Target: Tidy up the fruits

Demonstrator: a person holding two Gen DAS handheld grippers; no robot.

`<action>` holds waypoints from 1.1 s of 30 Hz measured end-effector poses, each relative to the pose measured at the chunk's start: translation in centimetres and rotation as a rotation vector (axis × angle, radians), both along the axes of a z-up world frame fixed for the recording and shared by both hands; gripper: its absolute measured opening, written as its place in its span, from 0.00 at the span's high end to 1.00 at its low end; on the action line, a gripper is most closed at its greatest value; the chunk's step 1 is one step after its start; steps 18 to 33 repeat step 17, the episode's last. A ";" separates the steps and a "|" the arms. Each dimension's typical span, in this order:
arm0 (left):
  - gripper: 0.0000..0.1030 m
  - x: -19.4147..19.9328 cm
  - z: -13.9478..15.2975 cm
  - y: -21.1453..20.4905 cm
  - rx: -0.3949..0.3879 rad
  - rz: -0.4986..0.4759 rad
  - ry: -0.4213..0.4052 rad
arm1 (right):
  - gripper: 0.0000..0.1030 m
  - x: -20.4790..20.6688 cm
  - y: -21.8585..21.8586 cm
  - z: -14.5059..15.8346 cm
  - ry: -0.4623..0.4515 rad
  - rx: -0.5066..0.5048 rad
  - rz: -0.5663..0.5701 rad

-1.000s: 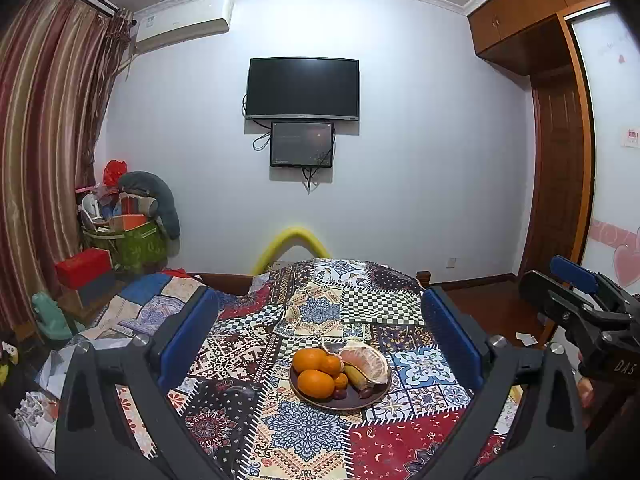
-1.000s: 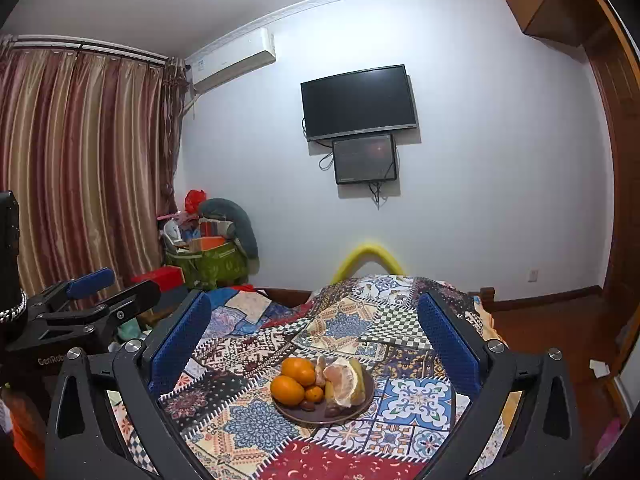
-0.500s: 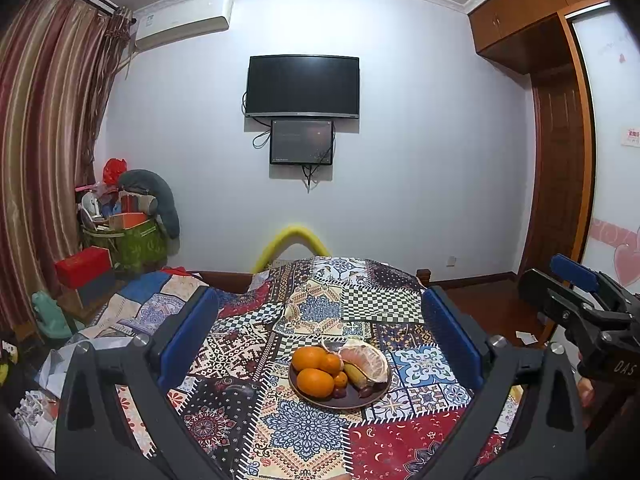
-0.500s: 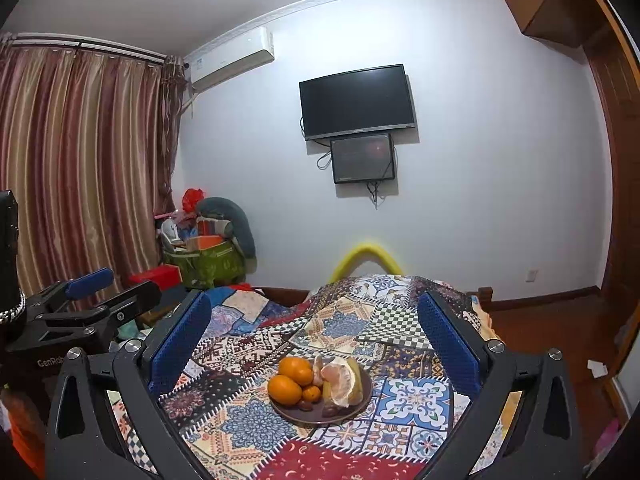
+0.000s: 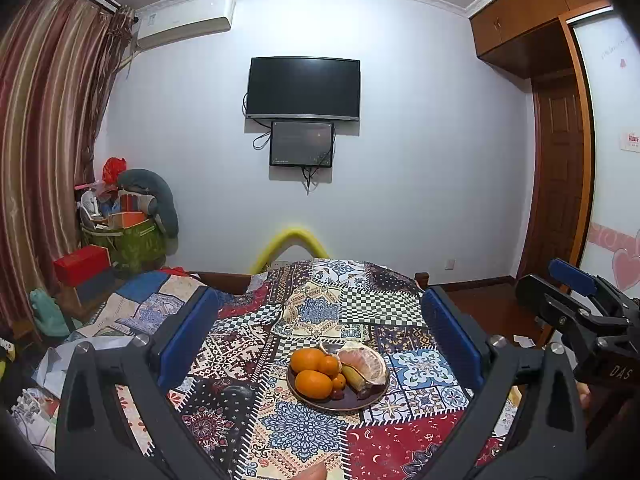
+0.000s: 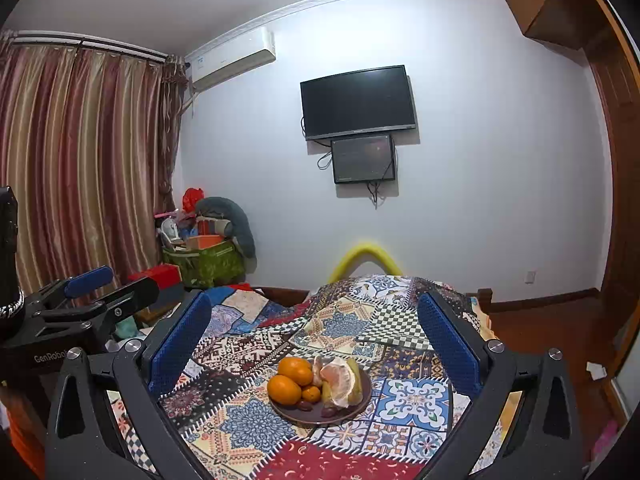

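Observation:
A dark round plate (image 5: 352, 403) (image 6: 292, 413) sits on the patchwork tablecloth (image 5: 312, 312) (image 6: 360, 320). It holds two oranges (image 5: 313, 384) (image 6: 284, 389), smaller tangerines (image 5: 338, 381), a peeled pomelo half (image 5: 362, 362) (image 6: 338, 380), a small banana (image 5: 354, 376) and dark dates (image 6: 328, 412). My left gripper (image 5: 316, 320) is open and empty, raised behind the plate. My right gripper (image 6: 314, 320) is open and empty, also raised short of the plate. Each gripper shows at the edge of the other's view.
A yellow curved chair back (image 5: 290, 244) rises behind the table. Boxes, a green bag and a red box (image 5: 82, 264) are piled at the left by the curtain. A wooden door (image 5: 560, 184) is at the right. A TV (image 5: 303, 89) hangs on the far wall.
Both views have shifted only slightly; the plate sits a little lower in the right wrist view. Both grippers stay open.

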State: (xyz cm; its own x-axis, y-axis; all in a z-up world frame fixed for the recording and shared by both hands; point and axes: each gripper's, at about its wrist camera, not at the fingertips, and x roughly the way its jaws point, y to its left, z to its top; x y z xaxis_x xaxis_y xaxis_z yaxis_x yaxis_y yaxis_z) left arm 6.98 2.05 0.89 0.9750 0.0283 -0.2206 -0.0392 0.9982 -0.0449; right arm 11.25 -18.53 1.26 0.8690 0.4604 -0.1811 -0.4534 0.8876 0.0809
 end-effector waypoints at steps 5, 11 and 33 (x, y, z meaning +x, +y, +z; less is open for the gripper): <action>0.00 0.0 0.1 0.0 0.002 -0.003 0.000 | 0.00 0.0 0.1 0.1 -0.001 -0.006 -0.002; 0.00 0.0 0.0 -0.1 0.005 -0.010 0.004 | 0.00 0.2 0.2 0.0 0.000 -0.011 -0.004; 0.00 0.3 -0.2 -0.2 -0.004 -0.015 0.016 | 0.00 0.3 0.2 -0.2 0.004 -0.016 -0.006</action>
